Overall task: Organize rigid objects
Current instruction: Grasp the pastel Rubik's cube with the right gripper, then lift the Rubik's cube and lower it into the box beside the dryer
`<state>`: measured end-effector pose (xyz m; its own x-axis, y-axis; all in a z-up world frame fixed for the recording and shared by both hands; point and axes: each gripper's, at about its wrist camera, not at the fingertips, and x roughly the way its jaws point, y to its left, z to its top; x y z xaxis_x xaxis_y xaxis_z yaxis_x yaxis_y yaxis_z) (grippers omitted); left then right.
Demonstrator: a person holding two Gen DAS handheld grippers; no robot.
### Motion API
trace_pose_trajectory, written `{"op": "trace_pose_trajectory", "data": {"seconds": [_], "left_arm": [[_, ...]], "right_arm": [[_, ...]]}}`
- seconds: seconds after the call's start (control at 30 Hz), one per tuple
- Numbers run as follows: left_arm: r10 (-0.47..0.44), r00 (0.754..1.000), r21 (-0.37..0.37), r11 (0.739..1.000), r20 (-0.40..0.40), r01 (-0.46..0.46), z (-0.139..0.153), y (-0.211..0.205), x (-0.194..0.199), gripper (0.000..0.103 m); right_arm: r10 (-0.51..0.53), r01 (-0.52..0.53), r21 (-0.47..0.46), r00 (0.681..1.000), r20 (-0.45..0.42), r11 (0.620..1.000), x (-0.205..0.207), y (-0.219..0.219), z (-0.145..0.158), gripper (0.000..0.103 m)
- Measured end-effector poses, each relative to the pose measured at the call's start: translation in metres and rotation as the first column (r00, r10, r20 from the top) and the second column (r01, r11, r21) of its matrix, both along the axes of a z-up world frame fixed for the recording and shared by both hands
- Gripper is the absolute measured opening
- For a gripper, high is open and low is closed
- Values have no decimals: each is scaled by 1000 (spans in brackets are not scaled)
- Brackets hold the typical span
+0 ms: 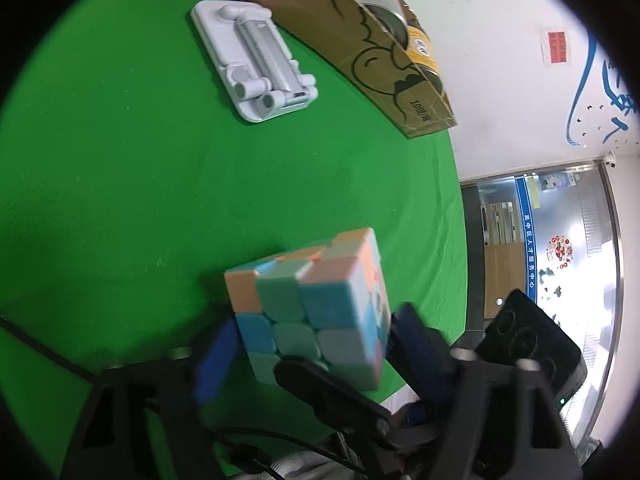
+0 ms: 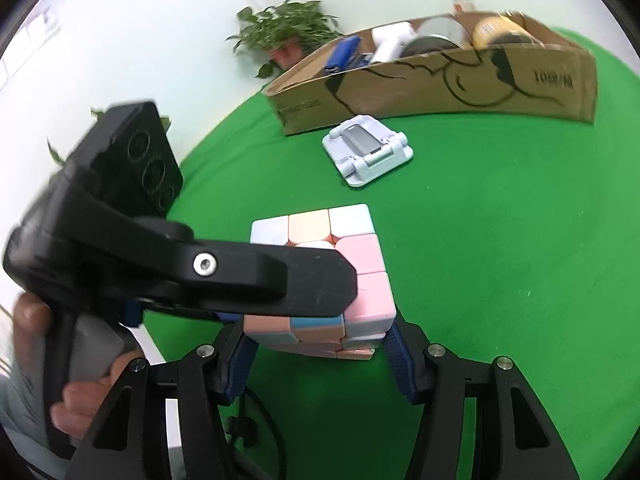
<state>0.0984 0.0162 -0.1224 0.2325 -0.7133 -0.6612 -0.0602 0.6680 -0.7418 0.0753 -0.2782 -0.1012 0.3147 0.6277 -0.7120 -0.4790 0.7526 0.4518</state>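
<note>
Cube: we see the pastel puzzle cube [image 2: 340,280] on the green table [image 2: 500,260], close to its near edge.
Right tongs [image 2: 316,344]: blue pads press the cube's lower sides — we read a grip.
Left tongs [image 1: 308,344]: fingers flank the cube, blurred; we cannot tell whether they pinch it.
Hand [image 2: 76,392]: wrapped round the left tongs' handle.
Behind: a white folding stand [image 2: 366,150] lies flat just before a cardboard box [image 2: 440,84] — both well apart from the cube.

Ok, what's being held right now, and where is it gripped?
The cube: the right tool clamps its bottom layer from both sides, and the left tool pinches two opposite faces.
</note>
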Motion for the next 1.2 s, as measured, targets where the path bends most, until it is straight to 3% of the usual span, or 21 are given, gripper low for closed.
{"op": "trace_pose_trajectory", "data": {"seconds": [0.27, 0.53, 0.83, 1.2], "left_arm": [[22, 998, -7, 1000, 65, -22, 11, 9, -4, 68], [22, 973, 34, 999, 231, -30, 62, 19, 20, 67], [5, 944, 63, 998, 330, -27, 104, 38, 65, 67], [14, 948, 84, 996, 319, -42, 116, 68, 155, 67]], "right_arm": [[-4, 6, -26, 998, 59, 1000, -6, 1, 13, 55], [-34, 36, -7, 978, 207, 999, 14, 14, 54, 55], [-49, 54, -8, 955, 292, 999, 59, 42, 93, 55], [-49, 53, -11, 970, 240, 999, 154, 98, 105, 55]]}}
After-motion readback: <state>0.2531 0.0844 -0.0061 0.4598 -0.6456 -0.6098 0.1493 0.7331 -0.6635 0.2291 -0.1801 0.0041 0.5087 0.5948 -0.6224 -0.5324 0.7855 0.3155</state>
